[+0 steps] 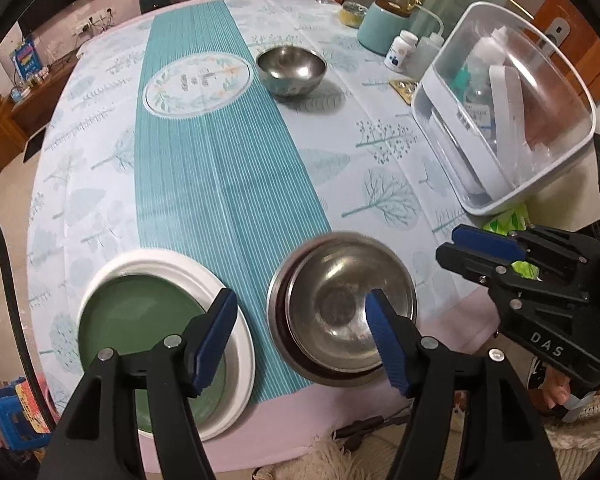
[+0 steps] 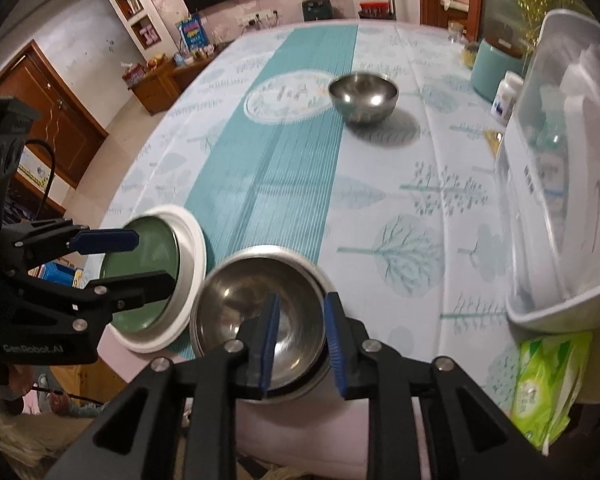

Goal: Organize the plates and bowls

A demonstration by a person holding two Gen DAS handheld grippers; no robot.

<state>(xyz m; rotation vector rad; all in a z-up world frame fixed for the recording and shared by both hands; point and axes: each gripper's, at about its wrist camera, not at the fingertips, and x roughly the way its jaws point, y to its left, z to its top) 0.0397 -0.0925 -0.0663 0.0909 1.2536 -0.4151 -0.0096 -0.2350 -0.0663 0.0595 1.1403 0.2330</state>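
Two steel bowls sit nested (image 1: 332,312) near the table's front edge, also seen in the right wrist view (image 2: 240,300). Left of them a green plate (image 1: 140,320) lies inside a white plate (image 1: 160,264). A third steel bowl (image 1: 292,68) stands alone further back. My left gripper (image 1: 302,340) hangs open above the gap between the plates and the nested bowls, holding nothing. My right gripper (image 2: 302,344) is slightly open above the nested bowls' near rim, one finger over the inside and one outside, and the pads are not pressing on it.
A clear plastic bin (image 1: 500,120) with bottles stands at the right, with a green tissue pack (image 2: 548,380) in front of it. A teal canister (image 1: 380,28), a white bottle (image 1: 400,48) and a small jar stand at the back right. The teal-striped runner (image 1: 220,180) crosses the table.
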